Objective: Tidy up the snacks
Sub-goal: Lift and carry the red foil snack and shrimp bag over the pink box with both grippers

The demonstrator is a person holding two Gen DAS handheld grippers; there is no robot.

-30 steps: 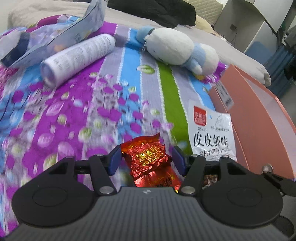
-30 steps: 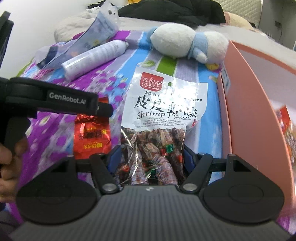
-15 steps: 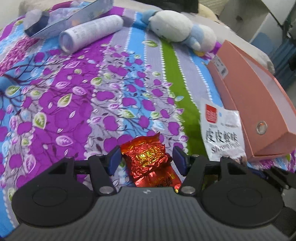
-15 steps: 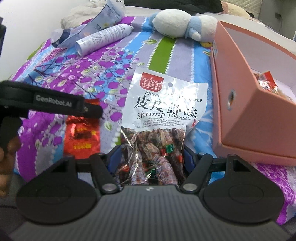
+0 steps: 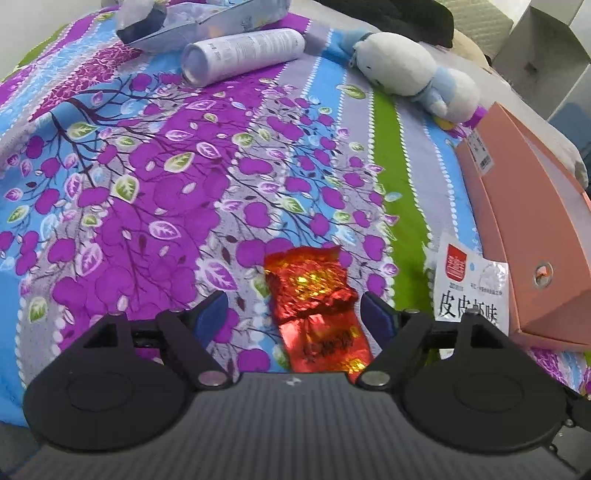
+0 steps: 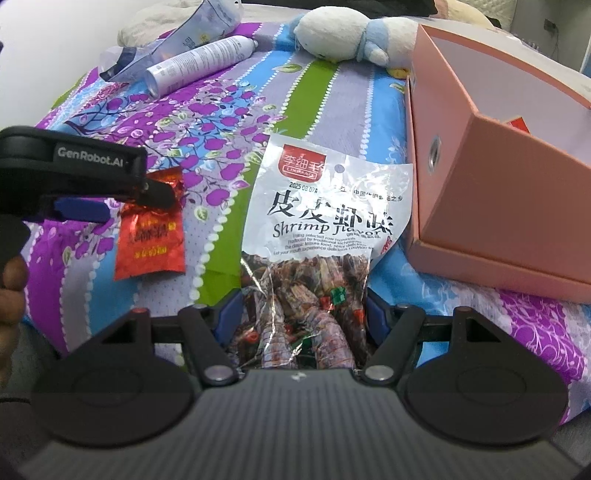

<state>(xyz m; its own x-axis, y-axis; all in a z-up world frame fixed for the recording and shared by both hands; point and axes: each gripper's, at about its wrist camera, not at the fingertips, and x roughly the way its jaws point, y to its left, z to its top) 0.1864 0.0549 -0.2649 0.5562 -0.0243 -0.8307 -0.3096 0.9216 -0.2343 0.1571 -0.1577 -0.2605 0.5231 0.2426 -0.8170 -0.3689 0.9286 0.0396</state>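
1. The left tongs (image 5: 295, 314) are standing apart, their jaws having just been opening; the crinkled red foil snack packet (image 5: 317, 306) is lying loose between them on the bed's purple, blue and green flowered bedspread (image 5: 155, 192), with a gap showing at each blue pad. The packet's near end is disappearing under the tongs' black body.
2. The right tongs (image 6: 301, 317) are clamping the clear-bottomed white shrimp-flavour snack bag (image 6: 325, 218) by its lower sides; the bag's bottom edge is hidden behind the tongs.
3. In the right wrist view, the red packet is sitting at about nine o'clock from the bag, its top corner being covered by the left tongs' black arm. At the left edge, a hand (image 6: 11, 280) is showing only in part.
4. The open salmon-pink cardboard box (image 6: 495, 192) is lying at three o'clock of the bag, cut off by the frame; something red inside is peeking over its wall, too little to identify.
5. At twelve o'clock, a white cylindrical spray can (image 5: 243, 53), a crumpled silvery pouch (image 5: 199, 18) and a white-and-blue plush toy (image 5: 410, 70) are lying at the far end of the bed; the can's print is too small to read.
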